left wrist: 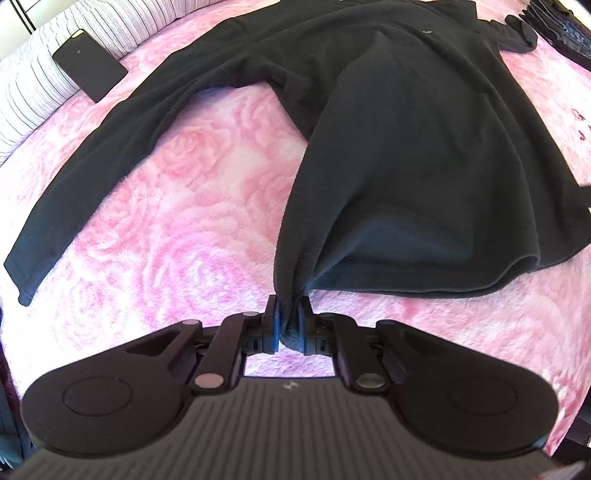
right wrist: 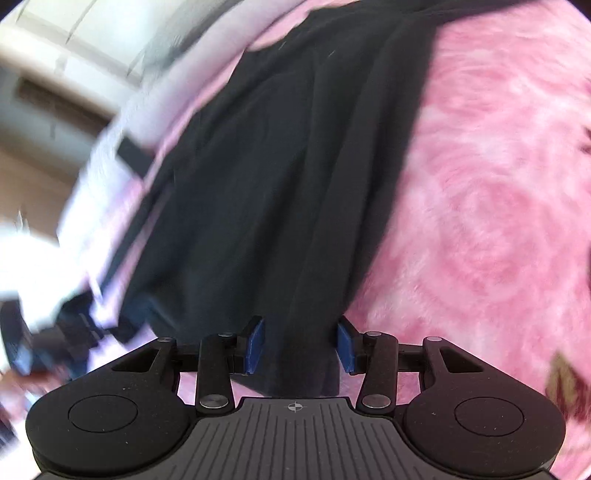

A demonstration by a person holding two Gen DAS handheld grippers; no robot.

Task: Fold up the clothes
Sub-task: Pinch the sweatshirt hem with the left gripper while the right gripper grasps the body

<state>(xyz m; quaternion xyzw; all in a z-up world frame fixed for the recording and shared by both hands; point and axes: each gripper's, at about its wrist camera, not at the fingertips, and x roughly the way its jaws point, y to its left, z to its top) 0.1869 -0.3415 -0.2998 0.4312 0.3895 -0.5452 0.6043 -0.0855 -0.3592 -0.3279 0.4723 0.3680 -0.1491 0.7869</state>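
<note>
Pink rose-patterned blanket covers the bed, and a striped pillow lies along its far left edge. On that pillow rests a dark phone, flat and tilted.

Right of the phone, a black top lies spread on the blanket. One long sleeve runs out to the left, its cuff near the left edge of the left wrist view. The body of the top fills the middle and right of that view. At far upper right lies another dark item, too cut off to tell what it is.

Low in the middle, the left gripper is clenched on a bunched corner of the top's hem, with the fabric pinched between its blue pads and drawn up into a ridge.

The right wrist view is blurred. At its left are a pale wall and some furniture, unclear. The top runs down the middle, with the blanket to its right. The right gripper has its pads apart, straddling a fold of the top. Whether they touch the cloth I cannot tell.
</note>
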